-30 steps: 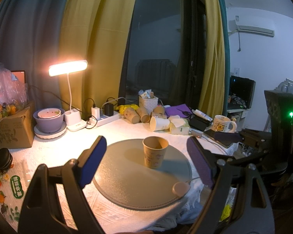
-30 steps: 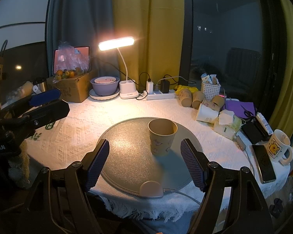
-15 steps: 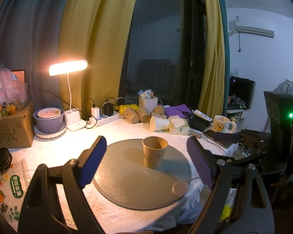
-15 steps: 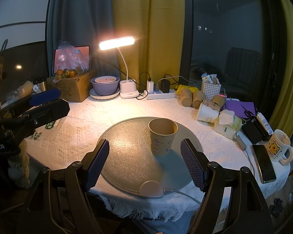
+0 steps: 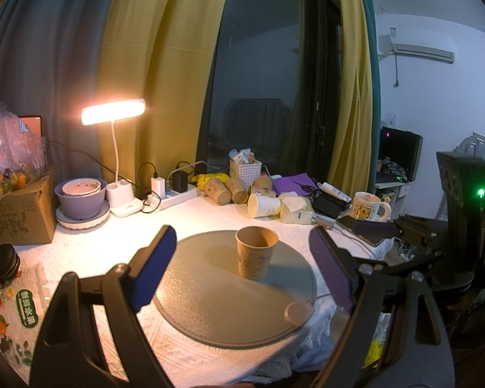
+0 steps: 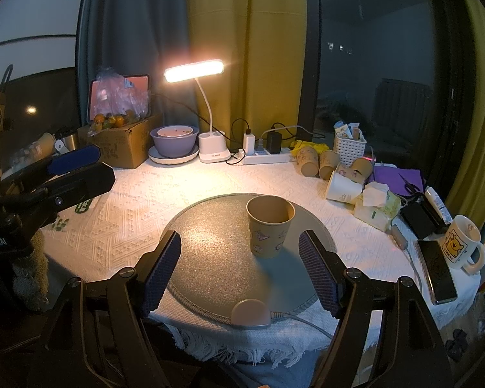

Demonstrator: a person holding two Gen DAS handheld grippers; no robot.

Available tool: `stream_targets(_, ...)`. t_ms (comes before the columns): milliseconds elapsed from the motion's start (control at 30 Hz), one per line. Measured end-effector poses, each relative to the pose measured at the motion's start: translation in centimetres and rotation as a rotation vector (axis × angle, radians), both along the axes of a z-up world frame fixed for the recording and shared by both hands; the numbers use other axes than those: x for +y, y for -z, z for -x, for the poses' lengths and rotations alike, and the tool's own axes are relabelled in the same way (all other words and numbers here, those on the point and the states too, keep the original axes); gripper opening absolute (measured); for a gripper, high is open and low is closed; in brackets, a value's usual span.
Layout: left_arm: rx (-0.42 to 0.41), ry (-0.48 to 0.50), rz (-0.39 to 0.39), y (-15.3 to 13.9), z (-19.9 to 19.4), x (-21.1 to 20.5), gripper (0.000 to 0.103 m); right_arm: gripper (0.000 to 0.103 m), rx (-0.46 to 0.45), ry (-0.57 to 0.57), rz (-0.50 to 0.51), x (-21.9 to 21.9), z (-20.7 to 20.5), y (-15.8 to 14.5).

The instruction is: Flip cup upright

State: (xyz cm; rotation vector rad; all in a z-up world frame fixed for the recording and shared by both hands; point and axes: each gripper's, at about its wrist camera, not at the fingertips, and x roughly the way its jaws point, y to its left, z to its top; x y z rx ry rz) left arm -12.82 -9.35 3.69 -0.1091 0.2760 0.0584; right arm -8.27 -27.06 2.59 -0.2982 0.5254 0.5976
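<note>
A brown paper cup [image 5: 254,252] stands upright, mouth up, on the round grey mat [image 5: 216,304]; it also shows in the right wrist view [image 6: 269,225] on the mat [image 6: 210,258]. My left gripper [image 5: 242,268] is open and empty, held back from the cup near the table's front edge. My right gripper [image 6: 242,262] is open and empty, with the cup just beyond and between its fingers, not touching. The left gripper also shows at the left of the right wrist view [image 6: 77,168].
Several paper cups [image 6: 336,168] lie tipped at the back right beside a white basket [image 6: 349,145]. A lit desk lamp [image 6: 194,71], purple bowl [image 6: 174,142], cardboard box [image 6: 123,142], power strip [image 6: 265,158], mug [image 6: 462,242] and phone [image 6: 436,268] ring the table.
</note>
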Motion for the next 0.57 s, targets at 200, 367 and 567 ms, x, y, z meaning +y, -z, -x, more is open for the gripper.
stream_targets(200, -0.001, -0.001, 0.000, -0.01, 0.00, -0.02, 0.085, 0.078, 0.000, -0.001, 0.000, -0.02, -0.03, -0.02)
stream_targets(367, -0.001, -0.001, 0.001, -0.01, -0.01, -0.03, 0.085, 0.078, 0.000, -0.001, 0.000, -0.01, -0.02, -0.03)
stream_targets(567, -0.004, 0.004, 0.002, -0.08, 0.17, -0.38, 0.085, 0.078, 0.002, -0.004, 0.001, -0.01, 0.06, 0.06)
